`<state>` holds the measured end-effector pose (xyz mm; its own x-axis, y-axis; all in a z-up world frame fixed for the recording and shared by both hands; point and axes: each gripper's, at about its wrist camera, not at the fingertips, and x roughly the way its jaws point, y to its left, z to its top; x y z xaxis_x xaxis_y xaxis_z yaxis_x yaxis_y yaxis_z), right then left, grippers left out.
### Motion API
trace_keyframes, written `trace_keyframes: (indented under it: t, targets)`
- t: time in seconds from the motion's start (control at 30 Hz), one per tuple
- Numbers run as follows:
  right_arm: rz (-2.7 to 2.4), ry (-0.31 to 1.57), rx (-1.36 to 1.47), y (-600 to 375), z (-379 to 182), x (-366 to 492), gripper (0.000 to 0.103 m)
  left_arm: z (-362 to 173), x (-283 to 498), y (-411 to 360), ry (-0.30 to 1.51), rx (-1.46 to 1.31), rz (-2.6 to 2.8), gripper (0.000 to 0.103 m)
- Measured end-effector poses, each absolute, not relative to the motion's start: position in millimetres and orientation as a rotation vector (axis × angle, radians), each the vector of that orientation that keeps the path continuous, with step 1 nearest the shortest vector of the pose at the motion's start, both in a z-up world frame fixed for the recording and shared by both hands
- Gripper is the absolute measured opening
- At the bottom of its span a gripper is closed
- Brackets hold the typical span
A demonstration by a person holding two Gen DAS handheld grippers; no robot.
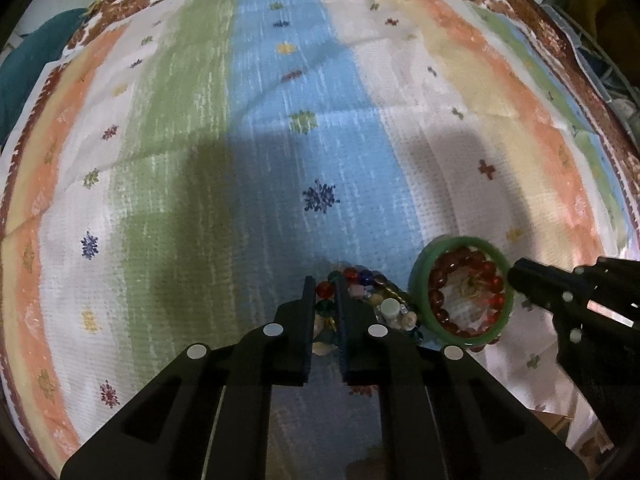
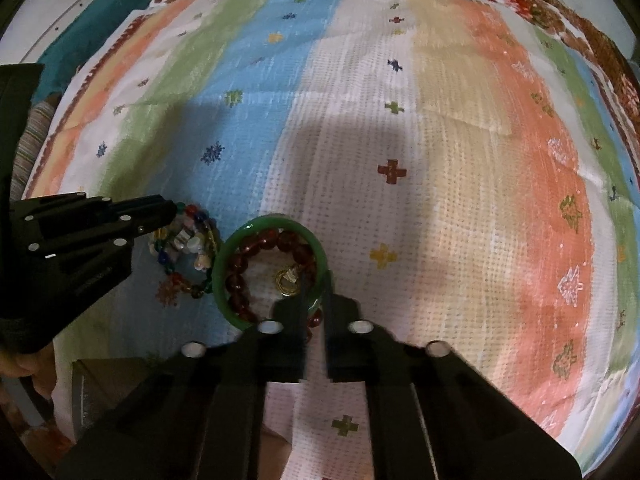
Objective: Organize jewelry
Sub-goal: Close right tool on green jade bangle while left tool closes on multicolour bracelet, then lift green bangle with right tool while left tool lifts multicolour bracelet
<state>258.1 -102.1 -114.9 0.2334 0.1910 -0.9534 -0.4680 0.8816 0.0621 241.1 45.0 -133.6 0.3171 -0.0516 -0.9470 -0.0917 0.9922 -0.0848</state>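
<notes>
The green bangle (image 2: 224, 264), with a red bead bracelet (image 2: 256, 256) and a gold ring (image 2: 286, 280) lying inside it, has its near rim pinched between the closed fingers of the right gripper (image 2: 314, 300); lifting it could drag or spill the beads. Just left, the left gripper (image 1: 324, 300) is clamped on the multicoloured bead strand (image 1: 372, 292) touching the bangle, which may snag.

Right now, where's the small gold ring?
The small gold ring lies inside the green bangle, ringed by dark red beads, just ahead of the right gripper.
</notes>
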Motion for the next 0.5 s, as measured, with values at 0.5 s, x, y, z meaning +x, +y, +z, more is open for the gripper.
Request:
trace_keyframes:
  t: [0.5]
  targets:
    - [0.423,1.261,-0.227,-111,-110,263,0.001,-108,236,28,1.193,-0.09,-0.015,0.009]
